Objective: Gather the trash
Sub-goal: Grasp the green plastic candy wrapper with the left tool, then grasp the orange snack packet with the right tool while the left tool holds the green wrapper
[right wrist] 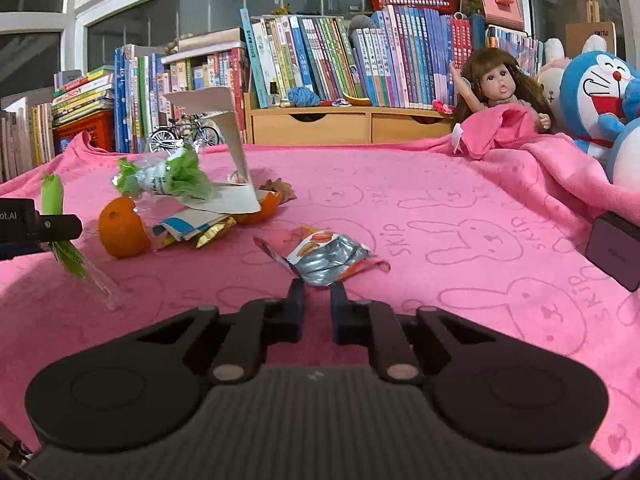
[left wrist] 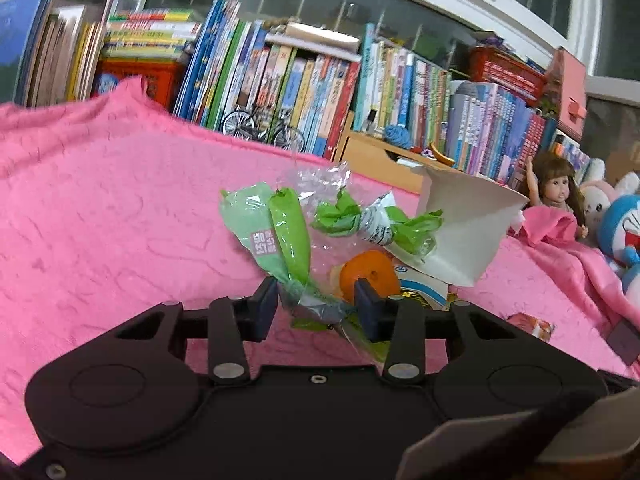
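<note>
A green plastic wrapper [left wrist: 280, 232] stands upright between the fingers of my left gripper [left wrist: 316, 304], which is shut on its bunched clear neck. Its clear tail trails down to the pink cloth [right wrist: 440, 216]. Behind it lie an orange [left wrist: 370, 272], a green-and-white wrapper [left wrist: 376, 220], a white paper carton [left wrist: 468, 224] and a blue-yellow packet [left wrist: 420, 284]. In the right wrist view my right gripper [right wrist: 318, 286] is nearly shut, its tips pinching the near corner of a silver-and-orange snack wrapper [right wrist: 324, 252] that lies on the cloth.
Bookshelves [right wrist: 320, 52] and a wooden drawer unit [right wrist: 348, 124] line the back. A doll [right wrist: 500, 84] and plush toys [right wrist: 600, 92] sit at the right. A dark box [right wrist: 612, 252] lies at the right edge. A toy bicycle [right wrist: 184, 136] stands behind the trash.
</note>
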`<state>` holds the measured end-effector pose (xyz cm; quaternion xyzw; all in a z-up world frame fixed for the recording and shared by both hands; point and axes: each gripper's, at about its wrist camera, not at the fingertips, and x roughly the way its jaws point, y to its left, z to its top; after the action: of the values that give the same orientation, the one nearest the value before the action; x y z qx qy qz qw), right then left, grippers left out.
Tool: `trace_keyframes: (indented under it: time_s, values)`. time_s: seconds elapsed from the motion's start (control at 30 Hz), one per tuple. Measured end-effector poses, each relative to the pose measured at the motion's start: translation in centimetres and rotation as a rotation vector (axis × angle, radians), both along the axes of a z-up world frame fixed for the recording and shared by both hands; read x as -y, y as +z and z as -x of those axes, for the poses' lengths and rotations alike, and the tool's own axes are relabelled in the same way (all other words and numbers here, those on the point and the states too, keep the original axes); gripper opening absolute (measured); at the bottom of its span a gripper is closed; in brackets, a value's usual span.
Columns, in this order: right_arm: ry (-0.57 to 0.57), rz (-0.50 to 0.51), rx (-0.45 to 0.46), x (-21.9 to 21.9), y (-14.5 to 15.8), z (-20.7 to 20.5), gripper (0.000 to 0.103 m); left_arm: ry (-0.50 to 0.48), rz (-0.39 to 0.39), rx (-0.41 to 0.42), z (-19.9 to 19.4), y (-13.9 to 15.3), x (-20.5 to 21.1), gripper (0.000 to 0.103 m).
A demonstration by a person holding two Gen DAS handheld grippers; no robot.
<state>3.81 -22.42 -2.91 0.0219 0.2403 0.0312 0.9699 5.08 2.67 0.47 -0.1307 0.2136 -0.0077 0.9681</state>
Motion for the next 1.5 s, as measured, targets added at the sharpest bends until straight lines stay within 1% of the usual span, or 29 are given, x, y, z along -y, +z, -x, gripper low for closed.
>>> trace_keyframes:
  time_s: [0.13, 0.2, 0.23, 0.27, 0.33, 0.37, 0.47, 0.57, 0.63, 0.67, 0.73, 0.77, 0.83, 0.93, 1.0, 1.03, 1.13, 1.5]
  values:
    - [0.012, -0.013, 0.012, -0.1, 0.7, 1.0, 0.015, -0.031, -0.043, 0.023, 1.6, 0.8, 0.4, 0.039]
    - [0.016, -0.016, 0.019, -0.2, 1.0, 1.6, 0.016, -0.048, -0.051, 0.024, 2.2, 1.2, 0.6, 0.039]
    - [0.019, -0.014, 0.024, -0.2, 1.1, 1.9, 0.025, -0.056, -0.054, 0.023, 2.5, 1.3, 0.6, 0.039]
    - [0.015, -0.011, 0.029, -0.2, 1.3, 2.1, 0.039, -0.064, -0.058, 0.023, 2.9, 1.4, 0.7, 0.039]
    - [0.005, -0.024, 0.05, -0.1, 1.6, 2.0, 0.081, -0.074, -0.064, 0.024, 3.4, 1.6, 0.8, 0.039]
    - [-0.003, -0.032, 0.061, 0.1, 1.7, 1.7, 0.086, -0.079, -0.066, 0.025, 3.7, 1.7, 0.8, 0.039]
    - [0.006, -0.042, 0.036, 0.2, 2.3, -0.5, 0.089, -0.092, -0.077, 0.023, 4.2, 1.8, 1.0, 0.039]
    - [0.05, 0.008, -0.004, 0.3, 2.3, -3.5, 0.09, -0.108, -0.091, 0.014, 4.4, 2.1, 1.1, 0.04]
    - [0.063, 0.042, -0.051, 0.9, 1.9, -5.4, 0.09, -0.122, -0.095, 0.011, 4.7, 2.3, 1.1, 0.04]
    - [0.073, 0.044, -0.075, 1.1, 1.7, -6.0, 0.09, -0.129, -0.098, 0.011, 4.8, 2.4, 1.2, 0.04]
    - [0.1, 0.006, -0.12, 1.8, 1.4, -6.8, 0.089, -0.14, -0.104, 0.011, 4.8, 2.5, 1.2, 0.04]
    - [0.115, -0.015, -0.133, 1.9, 1.3, -6.8, 0.086, -0.146, -0.108, 0.008, 4.9, 2.6, 1.3, 0.04]
    - [0.141, -0.026, -0.146, 1.7, 1.0, -6.5, 0.072, -0.155, -0.116, 0.001, 4.9, 2.6, 1.4, 0.04]
    - [0.164, 0.025, -0.118, 0.7, 0.9, -5.1, 0.059, -0.162, -0.124, -0.014, 4.8, 2.6, 1.6, 0.04]
    - [0.165, 0.047, -0.096, 0.2, 1.1, -4.3, 0.052, -0.162, -0.132, -0.022, 4.8, 2.6, 1.8, 0.04]
    - [0.165, 0.046, -0.087, 0.1, 1.3, -3.8, 0.045, -0.164, -0.135, -0.023, 4.8, 2.6, 1.8, 0.04]
    - [0.174, 0.014, -0.066, 0.1, 2.1, -2.6, 0.04, -0.177, -0.143, -0.019, 5.2, 2.9, 1.9, 0.04]
    - [0.217, -0.03, 0.019, -0.6, 4.1, 2.8, 0.039, -0.22, -0.155, -0.038, 6.8, 3.2, 2.6, 0.04]
